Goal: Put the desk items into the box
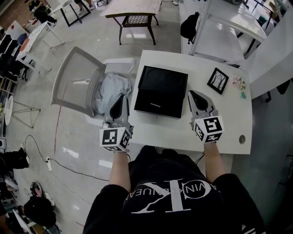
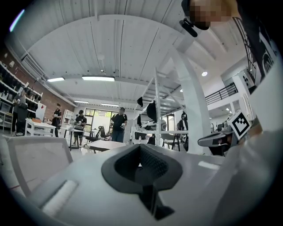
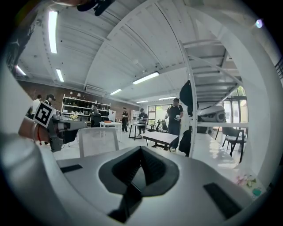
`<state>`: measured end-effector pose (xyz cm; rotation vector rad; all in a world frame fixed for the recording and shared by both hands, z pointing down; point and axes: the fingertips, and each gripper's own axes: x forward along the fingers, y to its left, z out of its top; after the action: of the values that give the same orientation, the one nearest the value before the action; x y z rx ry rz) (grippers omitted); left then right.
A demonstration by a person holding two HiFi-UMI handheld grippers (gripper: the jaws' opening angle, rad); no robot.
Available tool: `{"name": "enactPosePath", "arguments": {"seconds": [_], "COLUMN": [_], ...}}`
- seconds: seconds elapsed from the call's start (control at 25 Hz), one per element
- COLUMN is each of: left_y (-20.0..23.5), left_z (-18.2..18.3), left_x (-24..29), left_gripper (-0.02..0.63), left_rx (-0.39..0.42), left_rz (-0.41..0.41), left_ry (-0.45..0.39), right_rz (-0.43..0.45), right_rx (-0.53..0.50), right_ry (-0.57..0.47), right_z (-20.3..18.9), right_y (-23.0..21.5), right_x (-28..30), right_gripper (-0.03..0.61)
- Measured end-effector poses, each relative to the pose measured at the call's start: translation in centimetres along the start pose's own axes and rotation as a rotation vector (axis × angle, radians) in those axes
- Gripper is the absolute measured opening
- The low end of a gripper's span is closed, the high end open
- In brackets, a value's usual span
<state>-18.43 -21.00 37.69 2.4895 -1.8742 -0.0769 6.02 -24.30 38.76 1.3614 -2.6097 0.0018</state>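
Left gripper [image 1: 120, 98] and right gripper [image 1: 196, 95] have jaws closed and empty, flanking the open black box [image 1: 143, 76] on the white counter [image 1: 183, 133]; the small black square picture frame [image 1: 218, 81] looks light, stiff and fragile, so pinch its edge.

Black box [image 1: 158, 104] open; framed picture [image 1: 218, 81] lying askew, near its right.

In front of you is a white desk [image 1: 238, 114] on a grey, shiny floor [image 1: 68, 137]. Just beside the desk's left edge stands a grey mesh chair [image 1: 73, 82]. Beyond the far edge you see a wooden table [image 1: 135, 7] and a white metal rack [image 1: 219, 32]. Above you is a white ribbed ceiling [image 2: 110, 44] with long strip lights [image 2: 98, 78]. A brown brick wall [image 3: 44, 88] closes one side, and large bright windows [image 2: 95, 114] are at the far end.
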Motion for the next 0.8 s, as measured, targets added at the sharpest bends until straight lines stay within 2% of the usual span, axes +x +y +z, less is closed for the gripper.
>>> {"name": "enactPosePath", "arguments": {"seconds": [0.8], "left_y": [1.0], "left_z": [0.3], "left_x": [1.1], "left_gripper": [0.009], "left_rx": [0.015], "left_rz": [0.018], "left_ry": [-0.016], "right_rz": [0.005], "right_rx": [-0.003], "right_ry": [-0.034], "right_z": [0.4], "right_y": [-0.2], "right_x": [1.1], "right_gripper": [0.014]}}
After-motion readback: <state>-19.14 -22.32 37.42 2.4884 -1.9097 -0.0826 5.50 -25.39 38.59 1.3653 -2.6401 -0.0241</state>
